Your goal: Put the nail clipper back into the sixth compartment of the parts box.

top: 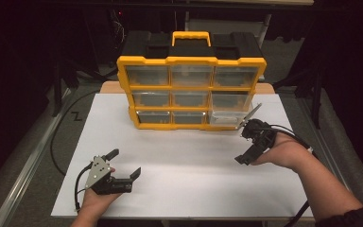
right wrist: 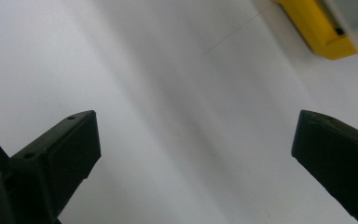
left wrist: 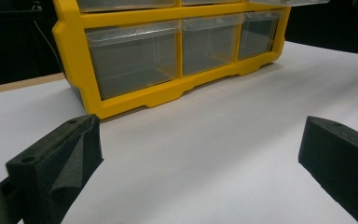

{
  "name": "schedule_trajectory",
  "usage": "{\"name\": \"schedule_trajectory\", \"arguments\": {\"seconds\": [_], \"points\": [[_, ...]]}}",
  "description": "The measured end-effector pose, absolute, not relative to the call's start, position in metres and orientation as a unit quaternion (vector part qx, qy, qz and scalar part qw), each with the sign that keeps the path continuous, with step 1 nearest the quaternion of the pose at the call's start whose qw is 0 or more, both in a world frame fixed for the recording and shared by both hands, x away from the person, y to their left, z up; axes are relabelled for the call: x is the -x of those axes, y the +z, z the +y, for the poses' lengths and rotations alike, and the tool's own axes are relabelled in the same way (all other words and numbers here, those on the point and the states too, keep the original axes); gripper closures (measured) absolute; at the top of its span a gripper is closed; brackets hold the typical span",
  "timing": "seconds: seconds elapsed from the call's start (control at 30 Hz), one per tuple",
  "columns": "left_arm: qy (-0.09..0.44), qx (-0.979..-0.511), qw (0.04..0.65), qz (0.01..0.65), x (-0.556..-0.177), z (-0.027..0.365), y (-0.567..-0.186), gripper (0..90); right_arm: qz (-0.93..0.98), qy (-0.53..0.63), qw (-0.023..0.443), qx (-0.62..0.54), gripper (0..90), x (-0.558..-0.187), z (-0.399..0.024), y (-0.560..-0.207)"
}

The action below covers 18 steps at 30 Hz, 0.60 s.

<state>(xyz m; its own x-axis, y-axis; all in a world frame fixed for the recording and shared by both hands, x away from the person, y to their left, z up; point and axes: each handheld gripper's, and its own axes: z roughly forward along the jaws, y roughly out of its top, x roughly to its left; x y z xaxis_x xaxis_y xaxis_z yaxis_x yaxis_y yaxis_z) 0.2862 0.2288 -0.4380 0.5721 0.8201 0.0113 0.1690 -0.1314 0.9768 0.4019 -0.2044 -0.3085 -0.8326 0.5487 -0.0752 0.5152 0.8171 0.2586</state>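
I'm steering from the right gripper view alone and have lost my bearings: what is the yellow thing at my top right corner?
Observer: A yellow-framed drawer organizer, upright at the table's far side, with nine clear drawers.
Operator: Where is my gripper against it?
Observer: The right gripper is just in front of its bottom right corner, open, with nothing between its jaws.
Operator: And the other one?
Observer: The left gripper is at the front left of the table, open, facing the bottom drawers.
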Motion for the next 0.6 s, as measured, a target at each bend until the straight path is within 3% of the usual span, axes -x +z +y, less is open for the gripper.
{"name": "schedule_trajectory", "arguments": {"seconds": [0.6], "points": [[0.284,-0.706,0.542,0.356,-0.288,0.226,-0.441,0.3,0.951,0.111,0.066,-0.281,0.7,-0.396,-0.194,-0.371]]}}
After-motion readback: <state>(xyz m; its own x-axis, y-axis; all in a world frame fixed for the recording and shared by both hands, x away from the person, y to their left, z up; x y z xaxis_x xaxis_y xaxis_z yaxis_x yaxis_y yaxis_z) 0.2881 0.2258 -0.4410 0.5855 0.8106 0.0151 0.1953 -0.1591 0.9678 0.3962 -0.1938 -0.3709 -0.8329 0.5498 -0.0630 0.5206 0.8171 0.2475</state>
